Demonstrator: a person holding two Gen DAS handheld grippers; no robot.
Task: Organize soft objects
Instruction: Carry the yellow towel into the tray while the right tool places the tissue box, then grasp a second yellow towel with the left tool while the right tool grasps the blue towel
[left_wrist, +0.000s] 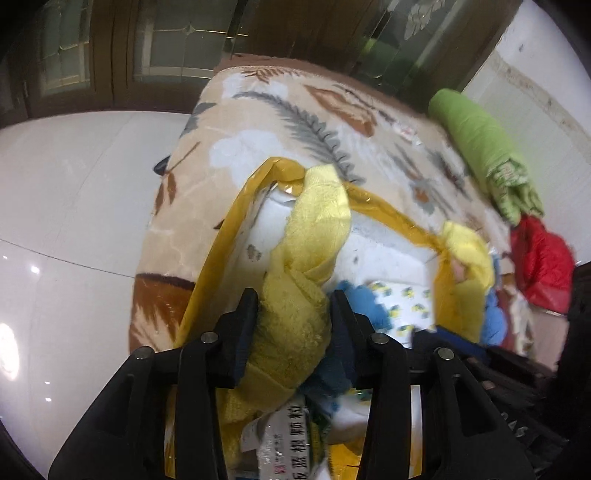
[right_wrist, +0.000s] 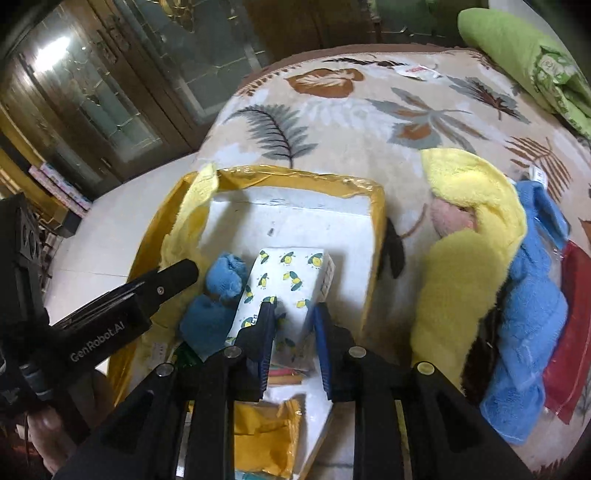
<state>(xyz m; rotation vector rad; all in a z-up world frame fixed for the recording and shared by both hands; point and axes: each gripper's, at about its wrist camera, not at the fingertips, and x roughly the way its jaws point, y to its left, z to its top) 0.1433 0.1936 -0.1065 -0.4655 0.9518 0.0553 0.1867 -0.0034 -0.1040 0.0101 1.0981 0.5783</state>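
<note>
A home bedroom: a leaf-patterned blanket (right_wrist: 332, 122) covers a bed beside glass-paned wooden doors (right_wrist: 122, 92).

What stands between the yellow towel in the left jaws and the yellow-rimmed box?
Nothing visible: the yellow towel already drapes over the box rim. A blue towel and lemon-print pack lie inside beside it.

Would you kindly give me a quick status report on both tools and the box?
Left tool around fluffy yellow towel over yellow-rimmed white box. Right tool astride lemon-print white pack inside. Blue towel outside on blanket.
</note>
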